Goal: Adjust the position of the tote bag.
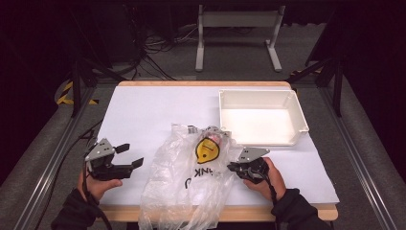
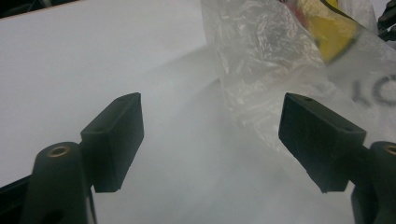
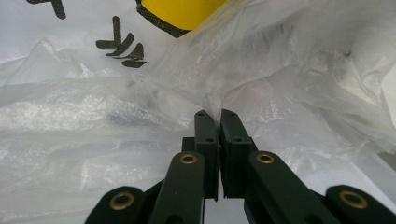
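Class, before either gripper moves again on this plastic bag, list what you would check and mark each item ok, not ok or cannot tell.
1. Right gripper jaws closed at the clear plastic bag: ok. Whether film is pinched between them: cannot tell.
2. Left gripper open with nothing between the jaws: ok.
3. Left gripper apart from the bag's near edge: ok.
4. Yellow item inside the bag: ok.
5. White bin empty and upright beyond the bag: ok.
6. Bag fully on the table: not ok, its near end hangs over the front edge.
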Demonstrator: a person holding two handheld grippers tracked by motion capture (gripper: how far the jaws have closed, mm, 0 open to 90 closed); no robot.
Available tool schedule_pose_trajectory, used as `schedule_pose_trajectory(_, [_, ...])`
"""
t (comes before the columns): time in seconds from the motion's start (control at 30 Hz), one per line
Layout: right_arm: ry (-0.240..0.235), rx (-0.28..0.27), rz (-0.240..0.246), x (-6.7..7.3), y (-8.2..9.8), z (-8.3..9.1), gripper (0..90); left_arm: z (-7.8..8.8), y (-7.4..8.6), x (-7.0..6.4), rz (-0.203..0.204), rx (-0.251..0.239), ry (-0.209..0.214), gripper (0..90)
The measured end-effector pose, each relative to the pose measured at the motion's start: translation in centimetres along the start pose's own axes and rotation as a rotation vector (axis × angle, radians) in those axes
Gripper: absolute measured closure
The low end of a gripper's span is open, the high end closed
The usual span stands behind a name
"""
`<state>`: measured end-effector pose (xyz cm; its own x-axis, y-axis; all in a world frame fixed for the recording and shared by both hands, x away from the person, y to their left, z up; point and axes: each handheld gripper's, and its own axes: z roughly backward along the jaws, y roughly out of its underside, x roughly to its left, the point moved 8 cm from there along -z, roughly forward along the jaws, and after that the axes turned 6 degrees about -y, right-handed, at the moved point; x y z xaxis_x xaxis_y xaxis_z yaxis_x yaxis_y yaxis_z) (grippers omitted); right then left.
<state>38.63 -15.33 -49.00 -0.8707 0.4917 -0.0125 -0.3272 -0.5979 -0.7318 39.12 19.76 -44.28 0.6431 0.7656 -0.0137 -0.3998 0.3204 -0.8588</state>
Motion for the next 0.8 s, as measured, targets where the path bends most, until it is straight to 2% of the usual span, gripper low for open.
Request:
schedule_pose_trajectory(0.03, [0.004,0.001,-0.001,-0.1,0.1,0.1,85.7,-1.2,-0.6,-0.5,-0.005,0.008,0.036,21.4])
schedule_pose_trajectory(0.07, [0.004,0.001,-0.001,-0.1,0.1,0.1,85.7,-1.2,-0.6,-0.5,-0.005,0.008,0.036,21.2])
schedule_pose_trajectory(0.13, [0.003,-0.003,0.001,-0.2,0.2,0.3,82.3,-3.0,-1.4,-0.9,-0.013,0.015,0.058,19.8])
schedule_pose_trajectory(0.23, [0.012,-0.018,-0.004,-0.4,0.1,0.6,66.9,-4.9,-2.1,-1.2,-0.017,0.030,0.077,18.7])
schedule_pose_trajectory(0.27, [0.016,-0.020,-0.010,-0.5,0.1,0.8,58.6,-5.6,-2.3,-1.3,-0.015,0.036,0.086,18.1])
schedule_pose_trajectory(0.3, [0.016,-0.020,-0.010,-0.5,0.1,0.8,58.6,-5.6,-2.3,-1.3,-0.015,0.036,0.086,18.2])
schedule_pose_trajectory(0.33, [0.022,-0.028,-0.025,-0.6,0.0,1.0,52.4,-6.2,-2.5,-1.3,-0.022,0.042,0.085,18.2])
schedule_pose_trajectory(0.4, [0.033,-0.049,-0.040,-0.7,-0.4,1.7,42.9,-7.5,-2.4,-1.6,-0.025,0.067,0.097,18.2])
schedule_pose_trajectory(0.47, [0.066,-0.079,-0.049,-0.8,-1.2,2.6,34.6,-8.6,-2.2,-1.7,-0.036,0.102,0.094,19.3])
schedule_pose_trajectory(0.53, [0.089,-0.129,-0.064,-0.8,-2.2,3.4,30.2,-9.5,-2.1,-1.8,-0.038,0.121,0.096,20.8])
schedule_pose_trajectory(0.57, [0.117,-0.171,-0.085,-1.1,-3.0,4.0,28.6,-9.9,-2.0,-1.7,-0.040,0.134,0.085,20.4])
schedule_pose_trajectory(0.6, [0.120,-0.185,-0.094,-1.2,-3.3,4.0,27.9,-10.3,-1.9,-1.9,-0.027,0.141,0.099,20.3])
schedule_pose_trajectory(0.67, [0.116,-0.209,-0.119,-1.3,-3.8,3.8,25.5,-10.8,-1.5,-2.0,-0.027,0.164,0.100,20.1])
schedule_pose_trajectory(0.77, [0.119,-0.223,-0.114,-1.1,-4.4,3.6,24.0,-11.2,-1.2,-2.4,-0.021,0.183,0.124,20.3])
schedule_pose_trajectory(0.8, [0.124,-0.224,-0.117,-1.1,-4.4,3.5,23.5,-11.5,-0.9,-2.5,-0.032,0.198,0.114,20.8])
